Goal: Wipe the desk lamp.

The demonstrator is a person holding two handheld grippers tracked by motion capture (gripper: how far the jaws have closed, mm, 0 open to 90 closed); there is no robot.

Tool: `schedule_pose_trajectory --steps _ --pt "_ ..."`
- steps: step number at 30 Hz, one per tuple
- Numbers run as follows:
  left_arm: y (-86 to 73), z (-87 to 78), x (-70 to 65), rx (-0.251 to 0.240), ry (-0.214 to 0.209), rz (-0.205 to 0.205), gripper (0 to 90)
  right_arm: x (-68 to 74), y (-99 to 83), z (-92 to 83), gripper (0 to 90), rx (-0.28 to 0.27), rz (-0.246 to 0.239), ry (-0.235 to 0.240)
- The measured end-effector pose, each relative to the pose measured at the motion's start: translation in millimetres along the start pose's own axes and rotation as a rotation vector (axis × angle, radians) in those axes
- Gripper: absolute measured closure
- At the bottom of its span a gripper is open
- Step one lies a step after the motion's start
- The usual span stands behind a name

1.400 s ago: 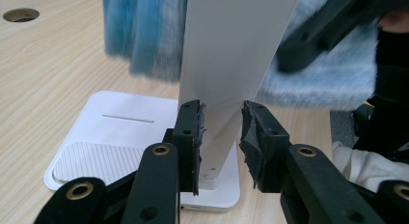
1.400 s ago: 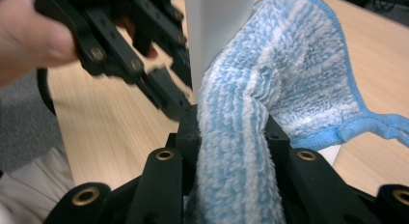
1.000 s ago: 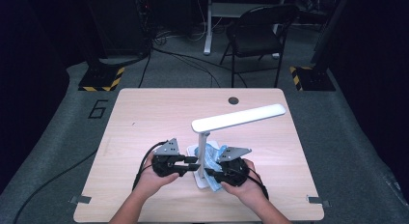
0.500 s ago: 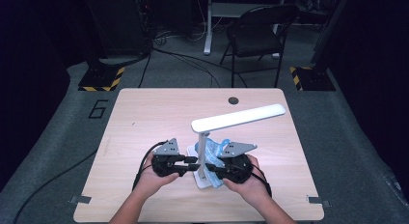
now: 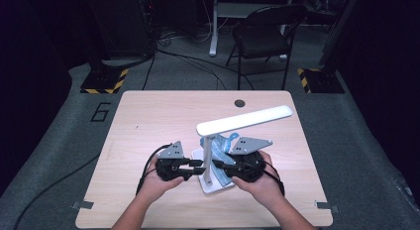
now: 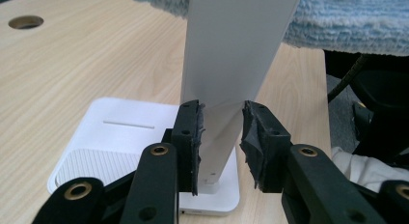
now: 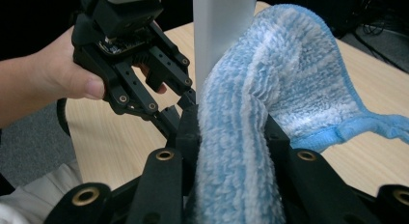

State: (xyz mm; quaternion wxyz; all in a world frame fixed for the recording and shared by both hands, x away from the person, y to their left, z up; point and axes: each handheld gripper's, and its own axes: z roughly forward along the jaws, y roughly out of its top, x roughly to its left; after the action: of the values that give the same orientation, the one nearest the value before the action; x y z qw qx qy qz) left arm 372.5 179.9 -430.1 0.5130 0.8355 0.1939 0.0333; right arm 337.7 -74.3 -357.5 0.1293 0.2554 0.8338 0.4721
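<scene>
cloth: one blue microfibre cloth (image 7: 270, 89), pinched in the right tongs (image 7: 231, 132), draped against the white lamp post (image 7: 217, 35); loose end trails toward the bench (image 7: 366, 84)
cloth location: at the lamp post, above the lamp base, near-centre of the bench, between the two hands
lamp: one white desk lamp, flat base (image 6: 120, 142), upright post (image 6: 231, 55), long head (image 5: 245, 121) angled up to the right
left tongs (image 6: 219, 132): clamped on the lower lamp post just above the base, both pads against its sides
right tongs state: clamped on the cloth, fold bunched thick between the jaws
step (judgement): looks like wiping the lamp post while the left side steadies it
risk 1: lamp tips or slides; cause, the right hand drags the cloth along the post harder than the left grip holds, and the head overhangs far to one side
risk 2: cloth slips out; cause, only one fold is pinched and the pile is soft, so rubbing could pull it free
risk 3: cloth snags under the lamp head or at the joint; cause, the loose tail swings as the hand goes
risk 4: tongs knock each other; cause, both work close at the same post
counts: lamp 1; cloth 1; tongs 2; hands 2; bench 1 with one cable hole (image 5: 239, 103); folding chair (image 5: 262, 36) 1 behind the bench; hazard-striped floor bases 2 (image 5: 104, 81)
</scene>
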Motion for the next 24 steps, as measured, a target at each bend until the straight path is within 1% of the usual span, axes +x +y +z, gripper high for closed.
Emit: schedule_pose_trajectory --steps 1,2,3,4,5,6,7,9,10,11,13,16,18,19,20,21,24 --pt "1.3 -1.2 -0.2 -0.004 -0.004 0.004 67.6 -0.3 1.6 -1.2 69.0 -0.007 -0.007 0.000" --pt "2.5 -2.4 -1.5 -0.006 -0.008 -0.003 67.6 0.1 3.9 -3.4 69.0 -0.010 -0.005 -0.004" --pt "3.6 -2.8 -2.7 -0.021 0.003 -0.002 67.6 0.5 6.1 -5.2 68.9 -0.018 -0.007 -0.006" --pt "4.5 -3.5 -2.5 -0.021 0.004 0.010 67.6 0.5 9.2 -7.6 68.9 -0.024 -0.018 -0.008" --pt "5.4 -4.3 -3.3 -0.023 0.009 0.009 67.7 0.9 11.0 -9.1 69.0 -0.025 -0.017 -0.011" --pt "6.5 -5.8 -2.8 -0.019 0.001 0.019 67.6 1.0 13.4 -10.9 69.0 -0.030 -0.021 -0.013" --pt "7.3 -5.8 -4.2 -0.027 0.010 0.016 67.7 1.2 15.8 -12.7 68.9 -0.032 -0.024 -0.014" --pt "9.5 -7.4 -5.0 -0.024 0.010 0.027 67.6 2.3 20.1 -16.0 68.9 -0.037 -0.025 -0.016" --pt "10.3 -8.0 -5.7 -0.024 0.002 0.020 67.6 2.9 22.5 -17.6 68.9 -0.038 -0.026 -0.019" --pt "11.7 -8.6 -7.0 -0.028 0.006 0.019 67.6 2.7 23.8 -18.4 68.9 -0.039 -0.029 -0.017" --pt "14.2 -10.5 -7.7 -0.025 0.004 0.027 67.6 2.8 26.7 -20.4 68.9 -0.039 -0.030 -0.017" --pt "18.5 -12.2 -10.0 -0.034 0.004 0.036 67.6 2.2 30.5 -23.7 68.9 -0.048 -0.028 -0.018" --pt "21.6 -13.9 -10.6 -0.025 0.000 0.052 67.6 2.9 33.1 -27.5 68.8 -0.054 -0.018 -0.028" --pt "22.7 -14.4 -10.9 -0.026 0.004 0.059 67.6 2.5 36.1 -31.4 68.7 -0.068 -0.012 -0.033" --pt "23.4 -14.4 -11.4 -0.032 0.009 0.060 67.6 2.5 36.1 -31.4 68.7 -0.068 -0.012 -0.033" --pt "24.2 -15.0 -11.4 -0.029 0.003 0.060 67.6 2.4 38.9 -35.0 68.7 -0.079 -0.001 -0.036" --pt "25.8 -15.4 -12.2 -0.027 0.007 0.066 67.6 2.2 41.5 -37.8 68.6 -0.075 0.003 -0.042"
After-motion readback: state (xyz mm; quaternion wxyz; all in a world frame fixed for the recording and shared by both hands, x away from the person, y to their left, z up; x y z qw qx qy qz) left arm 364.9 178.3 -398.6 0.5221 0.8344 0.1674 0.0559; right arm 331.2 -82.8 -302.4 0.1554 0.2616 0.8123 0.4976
